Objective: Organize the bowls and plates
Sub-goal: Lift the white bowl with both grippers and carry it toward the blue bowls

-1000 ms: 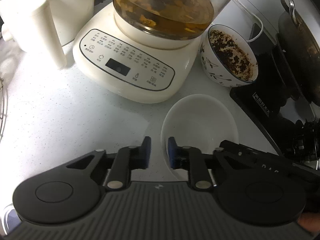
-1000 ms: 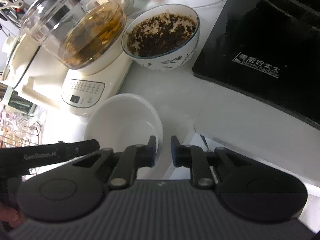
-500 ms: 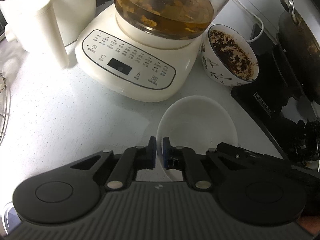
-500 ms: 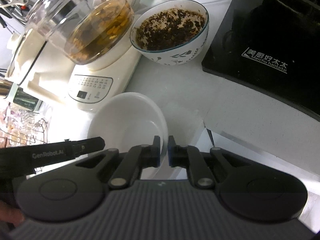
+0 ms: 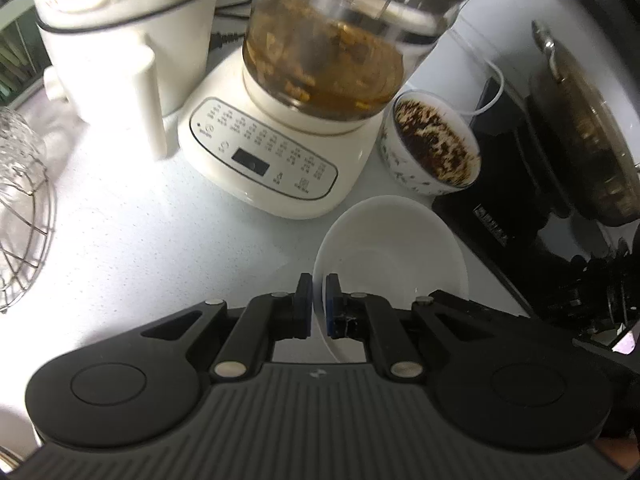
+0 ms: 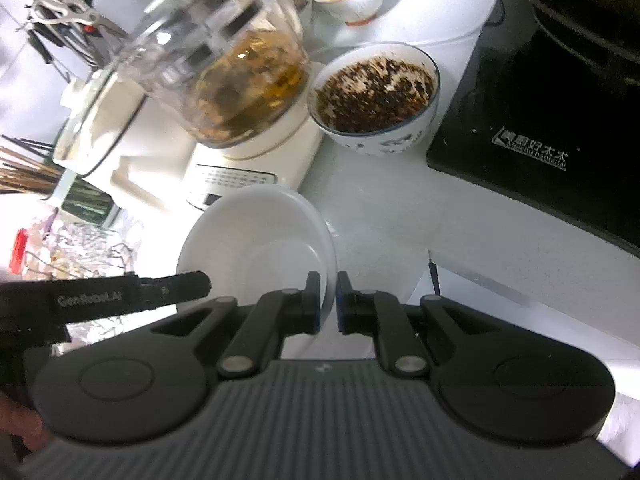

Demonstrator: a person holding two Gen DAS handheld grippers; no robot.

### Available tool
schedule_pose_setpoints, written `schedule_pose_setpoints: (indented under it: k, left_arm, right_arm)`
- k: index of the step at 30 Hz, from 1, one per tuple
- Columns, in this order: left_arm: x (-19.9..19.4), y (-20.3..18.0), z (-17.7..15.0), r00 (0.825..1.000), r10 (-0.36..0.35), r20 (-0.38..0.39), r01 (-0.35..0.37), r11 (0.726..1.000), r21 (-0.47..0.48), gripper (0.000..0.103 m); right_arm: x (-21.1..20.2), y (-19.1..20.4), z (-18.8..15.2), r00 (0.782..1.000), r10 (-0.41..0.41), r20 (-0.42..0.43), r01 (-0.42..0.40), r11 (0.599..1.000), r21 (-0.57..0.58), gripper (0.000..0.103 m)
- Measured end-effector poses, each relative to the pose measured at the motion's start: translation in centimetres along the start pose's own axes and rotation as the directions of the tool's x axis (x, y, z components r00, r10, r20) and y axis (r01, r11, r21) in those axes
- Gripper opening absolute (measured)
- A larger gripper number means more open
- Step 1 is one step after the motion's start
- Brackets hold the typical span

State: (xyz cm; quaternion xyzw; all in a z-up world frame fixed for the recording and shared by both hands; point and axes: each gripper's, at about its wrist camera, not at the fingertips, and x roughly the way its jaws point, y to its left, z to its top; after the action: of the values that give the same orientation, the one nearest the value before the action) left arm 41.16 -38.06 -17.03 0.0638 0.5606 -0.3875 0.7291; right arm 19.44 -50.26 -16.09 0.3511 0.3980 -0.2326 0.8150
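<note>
Both your grippers pinch the shallow white ceramic bowl (image 5: 390, 248) by opposite rim edges. Left gripper (image 5: 319, 305) fingers are closed on its left rim at lower centre frame; right gripper (image 6: 328, 306) fingers on its right rim. Bowl appears raised off the speckled white surface (image 5: 132, 240), tilted.

Left gripper (image 5: 319, 306) and right gripper (image 6: 328, 303), both black, each pinch opposite rims of one white bowl (image 5: 390, 246).

Glossy white ceramic bowl (image 5: 390, 248); speckled matt counter (image 5: 140, 240); glass kettle (image 5: 328, 40).
</note>
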Motion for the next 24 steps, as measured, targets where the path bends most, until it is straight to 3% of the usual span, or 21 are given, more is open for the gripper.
schedule_pose_setpoints:
  k: [15, 24]
  left_arm:
    - [-7.1, 0.7, -1.5, 0.995, -0.013, 0.094, 0.013, 1.000, -0.001, 0.008]
    - [-10.0, 2.1, -3.0, 0.990, -0.005, 0.139, 0.010, 0.999, -0.032, 0.008]
  right_arm:
    - [-4.8, 3.9, -0.4, 0.994, 0.045, 0.100, -0.034, 0.994, -0.106, 0.010]
    - [-5.7, 6.1, -1.0, 0.991, 0.080, 0.104, -0.063, 0.985, -0.158, 0.010]
